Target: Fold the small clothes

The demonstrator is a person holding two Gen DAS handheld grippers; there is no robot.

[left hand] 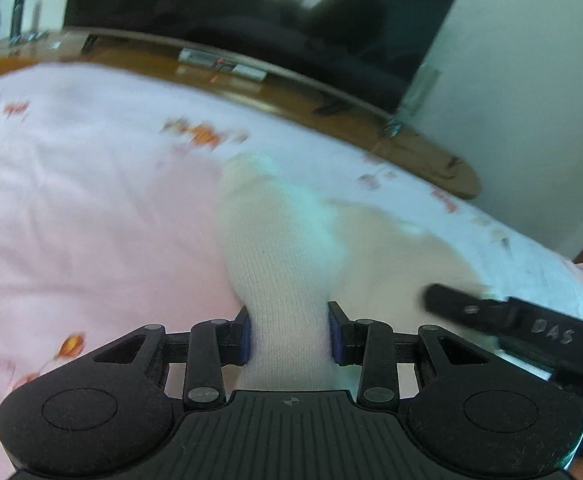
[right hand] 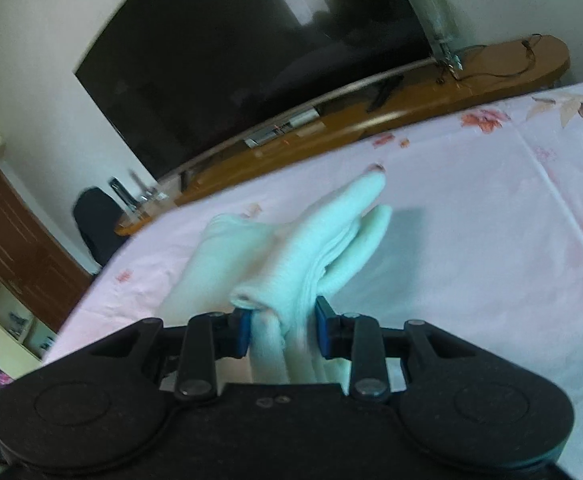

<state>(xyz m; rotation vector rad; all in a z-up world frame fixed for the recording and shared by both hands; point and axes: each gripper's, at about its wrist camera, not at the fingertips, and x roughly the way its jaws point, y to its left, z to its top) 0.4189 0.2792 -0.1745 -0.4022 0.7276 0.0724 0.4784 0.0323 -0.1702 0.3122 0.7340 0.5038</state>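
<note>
White socks (left hand: 275, 240) lie bunched on the pink floral bedsheet (left hand: 71, 200). My left gripper (left hand: 289, 334) is shut on a white sock, whose fabric runs forward between the blue pads. The right gripper's finger (left hand: 471, 308) shows at the lower right of the left wrist view, over the other sock part (left hand: 391, 248). In the right wrist view my right gripper (right hand: 281, 330) is shut on the white socks (right hand: 323, 240), which stretch forward above the bedsheet (right hand: 471, 220).
A large dark TV (right hand: 251, 52) stands on a long wooden shelf (right hand: 411, 96) beyond the bed's far edge. A glass vase (right hand: 431, 12) and cables sit on the shelf. A wooden door (right hand: 19, 248) is at the left.
</note>
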